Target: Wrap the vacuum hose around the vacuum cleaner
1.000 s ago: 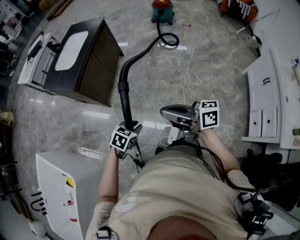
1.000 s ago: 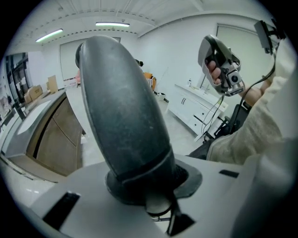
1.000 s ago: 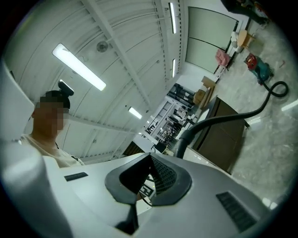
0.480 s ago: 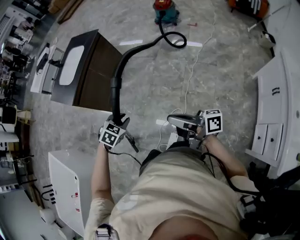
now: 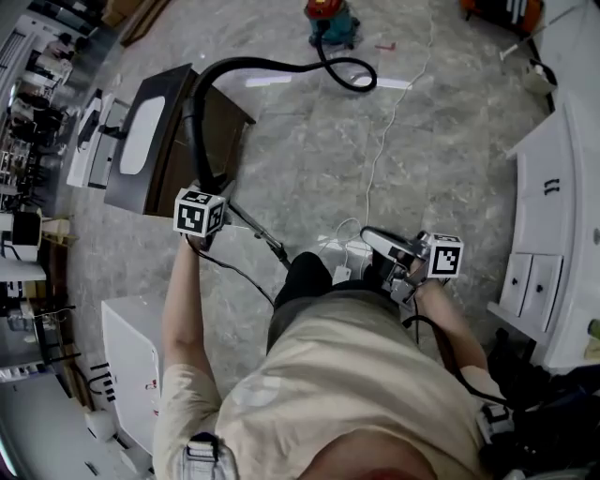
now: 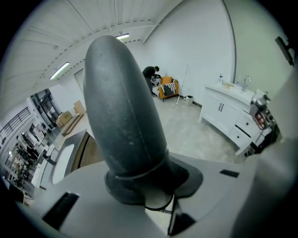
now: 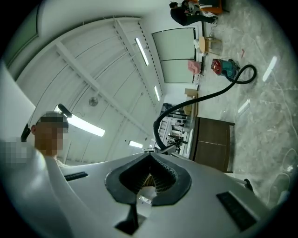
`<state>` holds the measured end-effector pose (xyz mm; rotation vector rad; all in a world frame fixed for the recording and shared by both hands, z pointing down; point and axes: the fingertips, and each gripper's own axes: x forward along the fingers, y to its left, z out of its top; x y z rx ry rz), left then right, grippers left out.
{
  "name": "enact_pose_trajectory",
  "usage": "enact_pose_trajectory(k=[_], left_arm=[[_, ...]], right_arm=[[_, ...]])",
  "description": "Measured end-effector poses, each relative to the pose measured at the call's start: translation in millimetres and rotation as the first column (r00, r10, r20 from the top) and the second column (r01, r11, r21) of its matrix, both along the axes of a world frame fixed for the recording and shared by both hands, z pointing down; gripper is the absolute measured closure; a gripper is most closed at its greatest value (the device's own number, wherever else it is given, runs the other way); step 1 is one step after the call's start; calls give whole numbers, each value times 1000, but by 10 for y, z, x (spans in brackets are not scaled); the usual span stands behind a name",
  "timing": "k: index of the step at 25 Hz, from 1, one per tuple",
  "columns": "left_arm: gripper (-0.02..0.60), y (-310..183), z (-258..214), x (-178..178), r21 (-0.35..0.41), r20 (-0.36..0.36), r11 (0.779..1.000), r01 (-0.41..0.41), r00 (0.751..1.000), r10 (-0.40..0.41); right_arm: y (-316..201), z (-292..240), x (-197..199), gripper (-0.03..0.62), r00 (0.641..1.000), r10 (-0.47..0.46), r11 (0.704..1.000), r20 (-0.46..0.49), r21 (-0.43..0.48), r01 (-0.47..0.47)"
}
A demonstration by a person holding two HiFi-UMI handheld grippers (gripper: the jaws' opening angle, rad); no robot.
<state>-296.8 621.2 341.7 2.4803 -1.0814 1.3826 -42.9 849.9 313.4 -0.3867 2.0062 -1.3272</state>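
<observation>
- Left arm pose: the arm reaches forward and out to the person's left, nearly straight, with the bare forearm leading to the left gripper (image 5: 200, 208). The gripper is held in front of the dark cabinet (image 5: 178, 150), marker cube uppermost.
- Left gripper state: in the left gripper view the jaws of the left gripper (image 6: 148, 186) are clamped on the thick, dark grey rigid end of the vacuum hose (image 6: 123, 125). This end fills the gap between the 2 jaws and projects away from the camera.
- Right arm pose: the arm is bent at the elbow and kept close to the torso. The right gripper (image 5: 380, 242) sits just ahead of the person's right hip, well apart from the left gripper.
- Right gripper state: in the right gripper view the right gripper (image 7: 149, 179) has both jaws pressed together with nothing between them. The view takes in the ceiling, so the gripper is tilted upward.
- Hose location: the vacuum hose (image 5: 253, 64) rises from the left gripper, arcs over the dark cabinet, then forms 1 loop on the floor (image 5: 309, 169) just beside the vacuum cleaner (image 5: 328, 17).
- Vacuum cleaner location: the unit stands on the floor at the far end of the room, well apart from the person; the right gripper view also shows the vacuum cleaner (image 7: 224, 66) with the vacuum hose (image 7: 186, 107) attached.
- Surroundings: a white cord (image 5: 389, 122) trails across the floor, and white cabinets (image 5: 544, 216) line the person's right side.
</observation>
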Motion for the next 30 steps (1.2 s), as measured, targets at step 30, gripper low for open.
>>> enact_pose_trajectory(k=[30], left_arm=[[463, -2101, 570, -79, -460, -673, 886, 54, 630, -388]], right_arm=[[-2557, 1979, -2333, 589, 990, 96, 774, -98, -618, -137]])
